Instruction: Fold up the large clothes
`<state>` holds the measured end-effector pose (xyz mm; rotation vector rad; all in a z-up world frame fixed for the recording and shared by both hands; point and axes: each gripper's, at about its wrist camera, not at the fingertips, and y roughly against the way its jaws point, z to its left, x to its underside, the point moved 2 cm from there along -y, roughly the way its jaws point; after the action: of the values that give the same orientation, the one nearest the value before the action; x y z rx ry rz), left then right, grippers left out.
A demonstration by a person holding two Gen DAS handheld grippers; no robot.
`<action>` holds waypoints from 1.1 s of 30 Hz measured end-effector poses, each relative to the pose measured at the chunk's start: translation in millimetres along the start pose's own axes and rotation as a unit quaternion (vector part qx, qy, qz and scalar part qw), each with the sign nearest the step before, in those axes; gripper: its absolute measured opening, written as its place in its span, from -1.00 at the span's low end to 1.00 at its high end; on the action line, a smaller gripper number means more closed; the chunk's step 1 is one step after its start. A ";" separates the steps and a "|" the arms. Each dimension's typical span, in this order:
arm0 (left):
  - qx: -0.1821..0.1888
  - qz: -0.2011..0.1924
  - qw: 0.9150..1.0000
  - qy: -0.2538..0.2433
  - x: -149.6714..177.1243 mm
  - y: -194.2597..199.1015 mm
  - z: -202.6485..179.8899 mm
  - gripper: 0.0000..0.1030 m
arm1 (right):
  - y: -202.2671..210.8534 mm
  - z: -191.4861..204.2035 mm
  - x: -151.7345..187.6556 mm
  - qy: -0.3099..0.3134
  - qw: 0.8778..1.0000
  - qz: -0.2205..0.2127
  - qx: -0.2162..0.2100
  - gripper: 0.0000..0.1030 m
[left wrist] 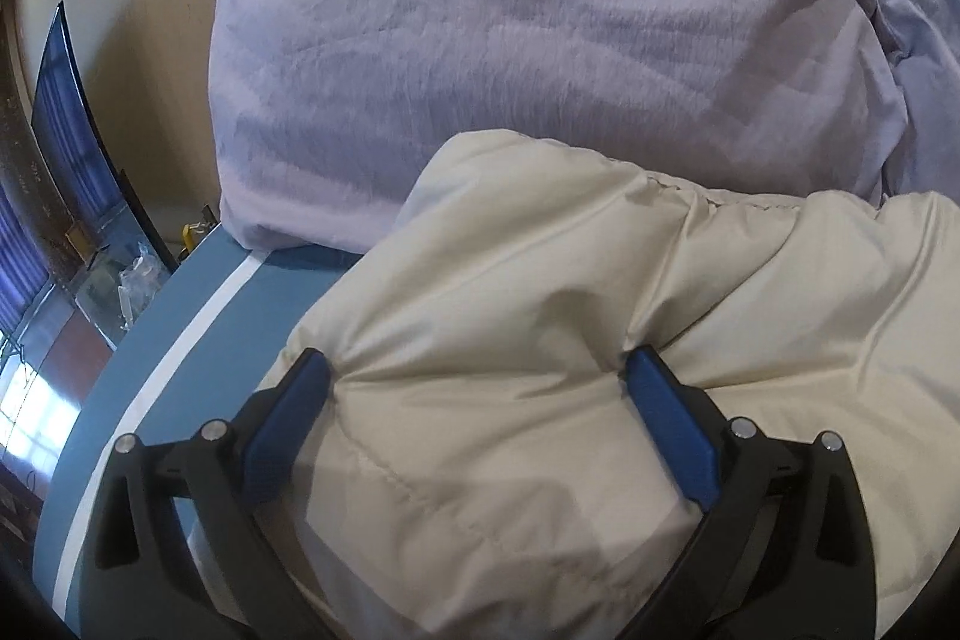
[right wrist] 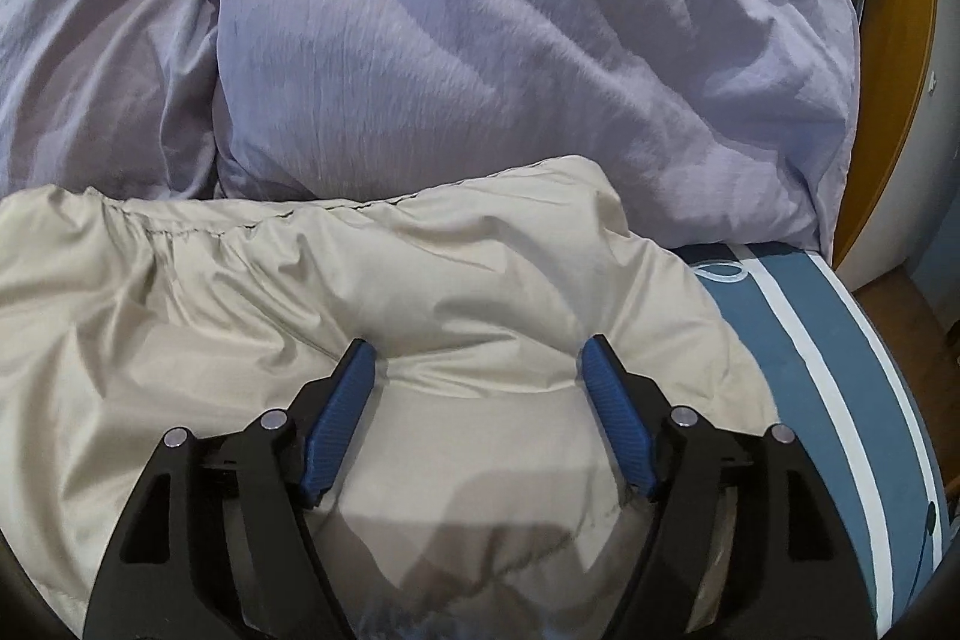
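The cream puffer jacket point(left wrist: 540, 292) lay on the blue bed sheet point(left wrist: 198, 340), its padded bulk filling the lower half of both wrist views; the shell was smooth, slightly glossy and off-white, divided into puffed quilted panels by stitched seams, with a gathered stitched edge point(right wrist: 240, 220) running along its far side; broad soft creases crossed the surface, and the fabric bunched into radiating wrinkles where the gripper fingers pressed into it. The left gripper point(left wrist: 477, 370) stood wide open, its two blue pads point(left wrist: 666, 424) set well apart with a puffed section of the jacket bulging between them; the pads touched the fabric on either side, but the jaws were not clamped on it. The right gripper point(right wrist: 479, 361) was likewise spread wide, its ribbed blue pads point(right wrist: 612, 412) resting against the jacket with a mound of fabric between them; no pinch on the material was visible. Directly behind the jacket, and touching its far edge, sat a large lavender pillow point(left wrist: 540, 40) with a finely crinkled cover; a second lavender pillow point(right wrist: 102, 58) lay beside it. The sheet carried a white stripe point(right wrist: 840, 382) near the mattress edge on each side; in the left wrist view a dark monitor point(left wrist: 78, 112) stood beyond the bed, and in the right wrist view a wooden frame point(right wrist: 900, 40) rose behind the pillow.
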<state>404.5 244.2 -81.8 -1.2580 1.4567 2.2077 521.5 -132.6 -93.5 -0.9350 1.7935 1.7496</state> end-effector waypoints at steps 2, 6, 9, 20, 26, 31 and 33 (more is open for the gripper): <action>0.002 -0.001 1.000 -0.001 0.9 -3.5 -1.6 0.96 | -2.5 0.6 1.1 0.000 1.000 0.000 0.002 0.45; 0.010 -0.001 1.000 0.007 3.9 -8.2 -3.3 0.97 | -4.7 2.7 1.5 0.002 1.000 0.000 0.006 0.46; 0.012 0.000 1.000 0.009 4.7 -11.4 -3.2 0.97 | -6.7 2.7 0.9 0.002 1.000 0.004 0.006 0.47; 0.021 0.018 1.000 0.013 5.3 -20.1 -4.1 0.97 | -16.7 -3.6 0.2 -0.004 1.000 0.020 -0.002 0.49; 0.022 0.022 0.999 0.014 4.9 -21.8 -3.8 0.97 | -19.5 -6.1 -2.1 -0.004 1.000 0.026 0.001 0.49; 0.023 0.023 0.999 0.014 4.7 -20.5 -4.6 0.97 | 0.4 -4.8 -9.2 -0.031 0.999 0.024 -0.026 0.48; 0.023 0.023 0.999 0.015 4.5 -21.4 -3.5 0.97 | 13.2 1.7 -13.0 -0.039 0.998 0.015 -0.048 0.48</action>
<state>416.1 250.5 -99.5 -1.2603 1.5521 2.1806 520.1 -129.5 -75.1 -0.8684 1.6954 1.8776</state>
